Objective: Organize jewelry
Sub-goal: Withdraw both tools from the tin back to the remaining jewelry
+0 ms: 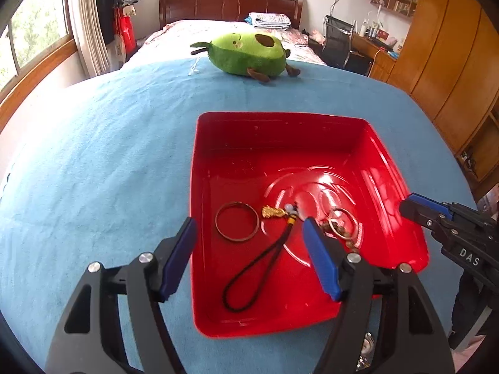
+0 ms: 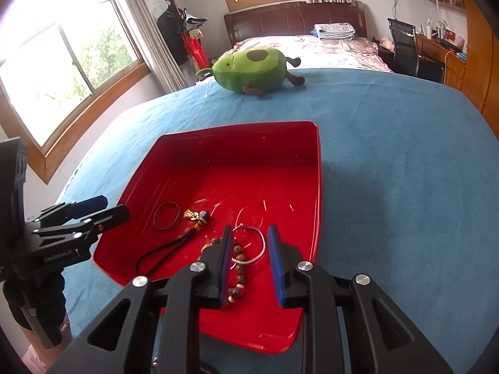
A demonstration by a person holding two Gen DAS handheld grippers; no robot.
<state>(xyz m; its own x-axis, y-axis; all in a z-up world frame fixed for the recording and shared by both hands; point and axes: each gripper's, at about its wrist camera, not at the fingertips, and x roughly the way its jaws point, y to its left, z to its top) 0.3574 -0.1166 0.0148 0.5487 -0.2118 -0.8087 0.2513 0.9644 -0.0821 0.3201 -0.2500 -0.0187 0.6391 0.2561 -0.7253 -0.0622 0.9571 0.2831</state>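
A red plastic tray (image 1: 280, 131) (image 2: 237, 134) lies on a blue blanket. In it lie a bronze bangle (image 1: 237, 222) (image 2: 166, 215), a black cord strap with a gold charm (image 1: 274, 212) (image 2: 193, 215), a thin silver bangle (image 1: 343, 222) (image 2: 252, 243) and a brown bead bracelet (image 2: 238, 268). My left gripper (image 1: 249, 243) is open and empty, over the tray's near left part, its fingers either side of the bronze bangle and the cord. My right gripper (image 2: 251, 249) is open and empty above the beads and silver bangle; in the left wrist view (image 1: 414, 208) it shows at the tray's right rim.
A green avocado plush toy (image 1: 248, 54) (image 2: 252, 68) lies on the blanket (image 1: 93, 155) (image 2: 405, 171) beyond the tray. Behind are a bed with a wooden headboard, windows on the left, a desk with a chair and wooden wardrobes on the right.
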